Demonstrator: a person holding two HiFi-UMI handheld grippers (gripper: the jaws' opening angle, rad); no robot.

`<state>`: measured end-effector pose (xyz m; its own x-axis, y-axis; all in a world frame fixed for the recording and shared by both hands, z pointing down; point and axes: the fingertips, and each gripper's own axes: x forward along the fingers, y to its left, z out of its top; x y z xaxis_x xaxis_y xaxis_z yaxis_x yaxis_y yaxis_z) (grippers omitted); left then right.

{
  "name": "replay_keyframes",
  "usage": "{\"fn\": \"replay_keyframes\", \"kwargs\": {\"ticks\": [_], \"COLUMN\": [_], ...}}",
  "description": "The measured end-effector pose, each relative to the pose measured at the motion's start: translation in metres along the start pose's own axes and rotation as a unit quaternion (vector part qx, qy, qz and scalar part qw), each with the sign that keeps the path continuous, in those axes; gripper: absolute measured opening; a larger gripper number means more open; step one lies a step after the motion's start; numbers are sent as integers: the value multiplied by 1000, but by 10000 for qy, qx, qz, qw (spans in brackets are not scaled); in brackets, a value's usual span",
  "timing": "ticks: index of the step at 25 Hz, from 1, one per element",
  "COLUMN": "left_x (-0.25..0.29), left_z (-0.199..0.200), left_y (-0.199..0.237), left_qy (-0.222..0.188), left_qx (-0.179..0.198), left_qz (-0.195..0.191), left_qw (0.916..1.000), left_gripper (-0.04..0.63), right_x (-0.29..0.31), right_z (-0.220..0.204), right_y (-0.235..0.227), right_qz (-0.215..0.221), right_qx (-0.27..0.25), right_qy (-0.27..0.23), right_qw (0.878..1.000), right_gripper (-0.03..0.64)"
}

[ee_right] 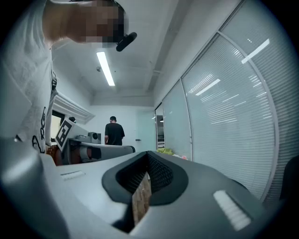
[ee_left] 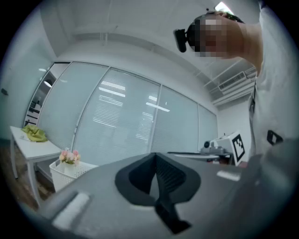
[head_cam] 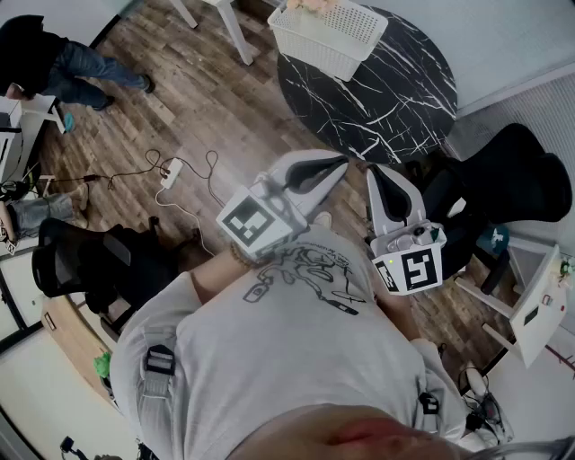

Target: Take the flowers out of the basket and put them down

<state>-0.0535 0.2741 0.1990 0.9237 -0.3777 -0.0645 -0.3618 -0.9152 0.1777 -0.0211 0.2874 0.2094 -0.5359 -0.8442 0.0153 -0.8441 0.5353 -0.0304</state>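
The white slatted basket (head_cam: 328, 34) stands on a round black marble table (head_cam: 395, 90) ahead of me, with pink flowers (head_cam: 314, 4) showing at its far rim. The left gripper view has the same basket (ee_left: 70, 176) and flowers (ee_left: 69, 157) low at the left. I hold both grippers close to my chest, well short of the table. My left gripper (head_cam: 341, 164) is shut with nothing in it, its tips meeting (ee_left: 155, 155). My right gripper (head_cam: 377, 171) is shut and empty too, its jaws closed (ee_right: 148, 155) with only floor showing through the slit.
Black office chairs stand at my left (head_cam: 90, 260) and right (head_cam: 512, 180). A power strip with its cable (head_cam: 171, 171) lies on the wood floor. A person (head_cam: 54, 63) sits at the far left. A white side table (ee_left: 32, 149) carries a green cloth; glass partitions lie behind.
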Motion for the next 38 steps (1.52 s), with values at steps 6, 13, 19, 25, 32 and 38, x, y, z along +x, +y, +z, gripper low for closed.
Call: {"fn": "replay_keyframes", "kwargs": {"ticks": [6,13,19,25,32,38], "left_x": [-2,12,33,48,59,60], "left_z": [-7,-13,-19,-27,-36,-33], "left_y": [0,-8,-24,-35,-34,-18], "left_qy": [87,87,51,40,83,82], "left_qx": [-58,-120,-169,-201,-203,-169], "left_qz": [51,130,191,279,395,506], "left_qw": [9999,9998,9997,9994,9990,9985], "left_gripper": [3,3,2,3,3,3], "right_x": [-3,-14,-32,-46,-51,-36], "right_z": [-2,-2,-4,-6,-14,-15], "right_y": [1,-11,-27,-38,-50,-54], "right_qz": [19,99,162,262,301,396], "right_qx": [61,243,273,236,271,249], "right_qy": [-25,-145,-177,-146,-120,-114], "right_qw": [10000,9996,9993,9993,9991,9988], "right_gripper": [6,6,6,6,6,6]}}
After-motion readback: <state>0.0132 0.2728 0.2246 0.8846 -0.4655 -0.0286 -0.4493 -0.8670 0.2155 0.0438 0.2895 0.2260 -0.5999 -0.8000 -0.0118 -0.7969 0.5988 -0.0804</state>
